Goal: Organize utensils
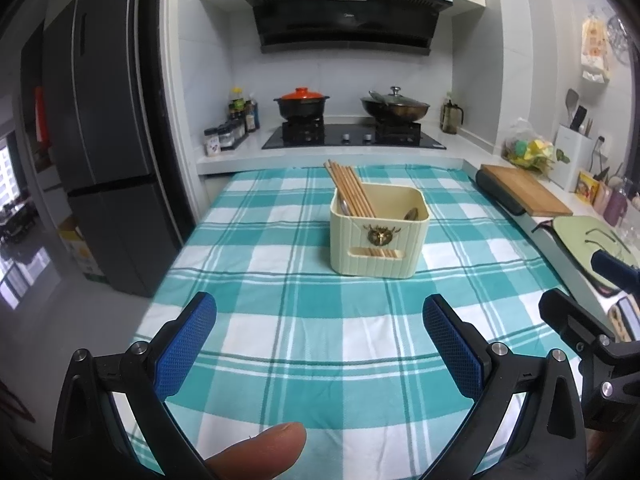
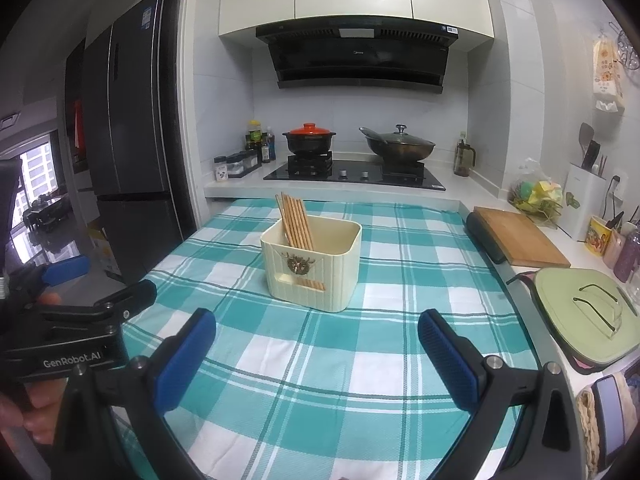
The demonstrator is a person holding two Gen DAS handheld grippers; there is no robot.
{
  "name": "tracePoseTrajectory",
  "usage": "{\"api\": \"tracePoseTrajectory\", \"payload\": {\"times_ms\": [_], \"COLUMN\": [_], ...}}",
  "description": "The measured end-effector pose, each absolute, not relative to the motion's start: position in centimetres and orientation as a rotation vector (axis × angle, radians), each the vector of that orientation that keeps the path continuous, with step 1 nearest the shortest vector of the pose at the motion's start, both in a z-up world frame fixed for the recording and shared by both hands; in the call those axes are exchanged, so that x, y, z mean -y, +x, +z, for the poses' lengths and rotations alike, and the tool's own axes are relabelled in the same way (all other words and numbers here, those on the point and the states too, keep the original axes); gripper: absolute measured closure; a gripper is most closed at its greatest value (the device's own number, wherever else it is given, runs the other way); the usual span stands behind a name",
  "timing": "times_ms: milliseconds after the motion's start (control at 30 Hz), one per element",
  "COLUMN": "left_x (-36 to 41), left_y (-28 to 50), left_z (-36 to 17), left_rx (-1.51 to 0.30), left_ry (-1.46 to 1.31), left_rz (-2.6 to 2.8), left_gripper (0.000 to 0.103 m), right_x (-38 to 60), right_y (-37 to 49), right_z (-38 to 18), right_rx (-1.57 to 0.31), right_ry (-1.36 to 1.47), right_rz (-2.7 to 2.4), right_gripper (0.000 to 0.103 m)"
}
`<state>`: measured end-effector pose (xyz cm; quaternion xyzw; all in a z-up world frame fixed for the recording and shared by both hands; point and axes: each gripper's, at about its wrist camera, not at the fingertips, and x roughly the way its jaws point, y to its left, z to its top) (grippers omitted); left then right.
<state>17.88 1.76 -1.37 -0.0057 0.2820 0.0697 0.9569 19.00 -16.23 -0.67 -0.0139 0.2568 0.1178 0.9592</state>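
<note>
A thumb (image 1: 256, 454) sits nearest, behind the left gripper (image 1: 320, 344) and right gripper (image 2: 316, 354), both spread and empty; a careless reach could tip the leaning chopsticks (image 1: 352, 194) or the cream holder (image 1: 378, 232).

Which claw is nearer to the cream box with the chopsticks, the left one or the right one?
Neither clearly. The left claw and the right claw both hang open, short of the cream box, with bare checked cloth between; the box sits slightly right of the left claw's centre.
</note>
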Motion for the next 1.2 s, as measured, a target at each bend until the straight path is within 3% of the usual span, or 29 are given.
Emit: {"api": "tracePoseTrajectory", "payload": {"times_ms": [1200], "left_x": [-1.64], "left_y": [17.98], "left_z": [-1.62], "left_rx": [-0.569], "left_ry": [-0.017], "left_rz": [0.15], "left_gripper": [0.0], "right_x": [15.88], "right_y": [18.86], "right_z": [-0.5], "right_rx": [-0.531], "right_ry": [-0.01], "right_rz": [0.268], "right_gripper": [0.0]}}
